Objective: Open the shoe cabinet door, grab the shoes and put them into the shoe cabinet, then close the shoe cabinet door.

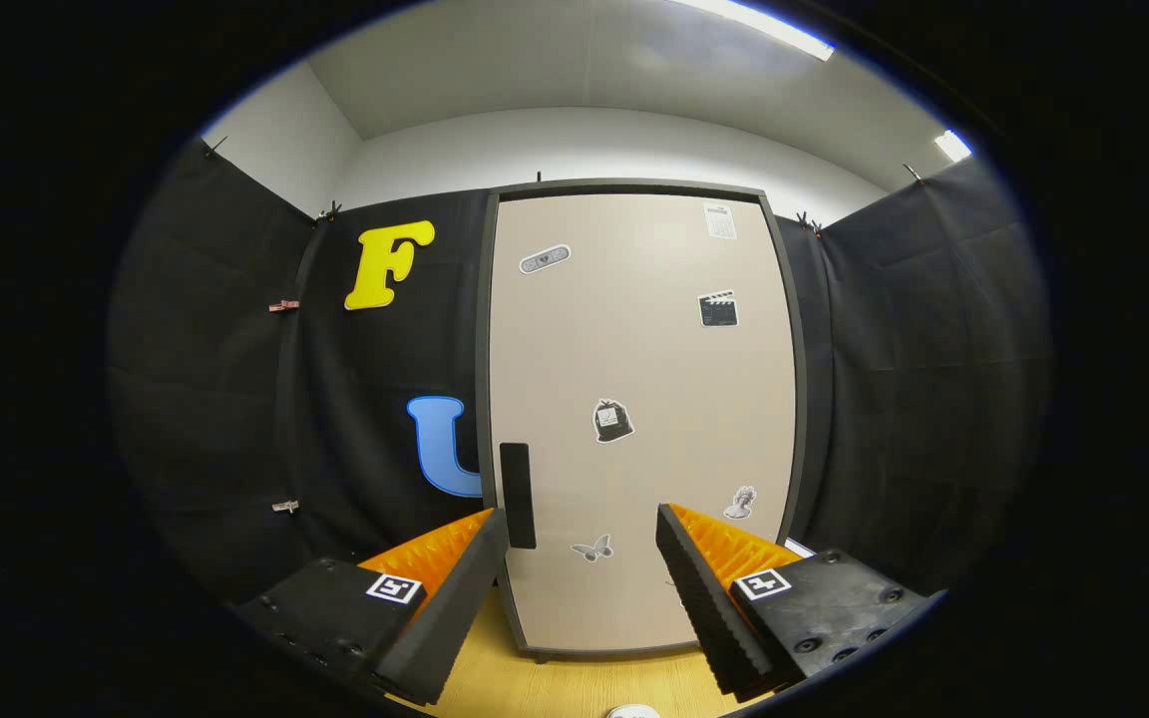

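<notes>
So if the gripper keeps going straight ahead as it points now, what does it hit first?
Most likely the closed shoe cabinet door, low down near the butterfly sticker. The gripper is open and holds nothing; the dark handle sits just off its left finger.

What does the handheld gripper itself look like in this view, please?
The gripper has two wedge-shaped fingers with ribbed inner faces. Each finger is mounted on a black block studded with round screws, and each block carries a small square black-and-white marker on top. No cables are visible.
</notes>
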`<state>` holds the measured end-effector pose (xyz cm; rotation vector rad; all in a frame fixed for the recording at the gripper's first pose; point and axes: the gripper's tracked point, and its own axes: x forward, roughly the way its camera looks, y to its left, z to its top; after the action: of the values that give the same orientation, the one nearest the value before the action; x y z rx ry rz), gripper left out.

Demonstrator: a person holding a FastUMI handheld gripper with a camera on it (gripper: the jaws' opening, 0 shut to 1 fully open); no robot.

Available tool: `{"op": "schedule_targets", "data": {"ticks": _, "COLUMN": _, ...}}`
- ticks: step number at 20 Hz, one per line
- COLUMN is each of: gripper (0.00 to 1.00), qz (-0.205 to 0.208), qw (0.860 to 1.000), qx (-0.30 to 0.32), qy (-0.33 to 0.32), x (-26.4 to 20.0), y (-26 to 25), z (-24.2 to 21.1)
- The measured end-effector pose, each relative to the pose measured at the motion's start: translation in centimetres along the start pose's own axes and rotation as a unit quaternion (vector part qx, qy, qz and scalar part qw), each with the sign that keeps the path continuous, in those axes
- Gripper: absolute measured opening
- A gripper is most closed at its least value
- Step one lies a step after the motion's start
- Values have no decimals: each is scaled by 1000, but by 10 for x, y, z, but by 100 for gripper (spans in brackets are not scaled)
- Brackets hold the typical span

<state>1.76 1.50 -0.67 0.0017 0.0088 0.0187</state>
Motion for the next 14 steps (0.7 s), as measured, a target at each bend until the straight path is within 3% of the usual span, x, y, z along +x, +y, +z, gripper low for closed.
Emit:
{"op": "schedule_targets", "data": {"ticks": 7, "gripper": 98, "qz": 1, "qw": 1000, "qx": 4, "qy": 6, "x": 20, "y": 12, "z": -8}}
{"op": "schedule_targets", "data": {"ticks": 14, "gripper": 98, "qz": -6, "qw": 1000, "qx": 6, "qy": 18, "x": 72, "y": 43, "z": -33}}
